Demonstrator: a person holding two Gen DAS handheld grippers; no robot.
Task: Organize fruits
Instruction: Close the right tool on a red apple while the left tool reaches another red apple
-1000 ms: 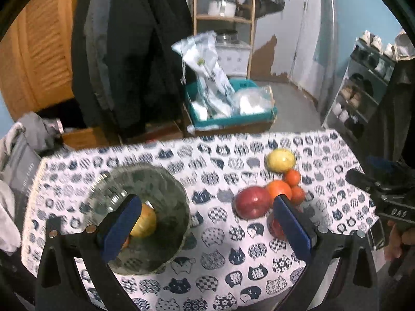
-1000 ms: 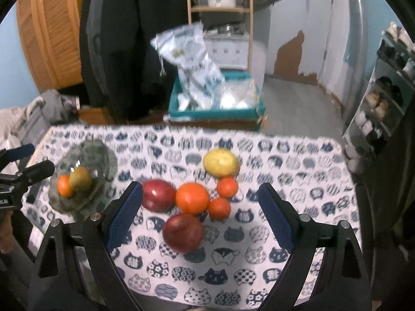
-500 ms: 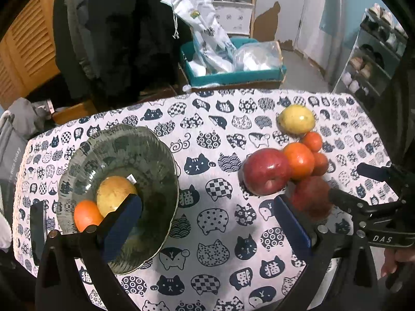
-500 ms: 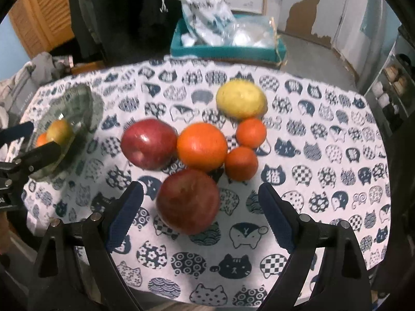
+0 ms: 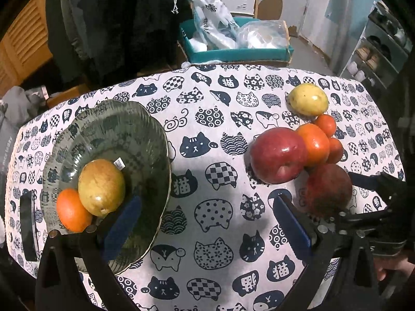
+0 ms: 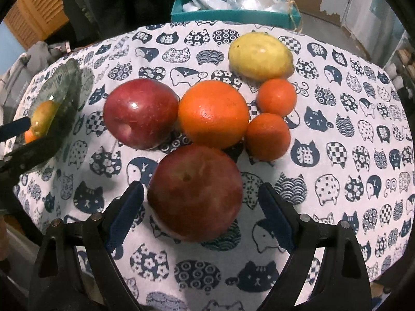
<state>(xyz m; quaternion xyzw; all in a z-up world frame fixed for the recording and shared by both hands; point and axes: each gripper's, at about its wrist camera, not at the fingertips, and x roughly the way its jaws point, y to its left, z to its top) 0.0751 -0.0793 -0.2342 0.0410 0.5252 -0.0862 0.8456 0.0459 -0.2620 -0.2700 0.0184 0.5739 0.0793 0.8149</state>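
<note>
On the cat-print tablecloth [image 6: 337, 129] lie two red apples, a large orange [image 6: 212, 114], two small tangerines [image 6: 277, 97] and a yellow fruit [image 6: 259, 55], all clustered. My right gripper [image 6: 201, 215] is open and straddles the nearer red apple [image 6: 194, 191], with its pads beside the apple and not pressing on it. The other apple [image 6: 141, 112] sits further back on the left. A green glass bowl [image 5: 145, 134] holds a yellow-green fruit [image 5: 101, 186] and a small orange [image 5: 70, 212]. My left gripper [image 5: 207, 223] is open and empty, with its left finger over the bowl's near right rim.
Beyond the table's far edge stands a teal box [image 5: 238, 51] holding plastic bags. Dark coats [image 5: 116, 26] hang behind the table on the left, and a shoe rack [image 5: 378, 49] stands at the right. Grey cloth [image 5: 15, 108] lies off the table's left side.
Both grippers have come down toward the table and tilted more steeply. The right one now has the nearer red apple between its fingers. Both jaws stayed as wide as before.
</note>
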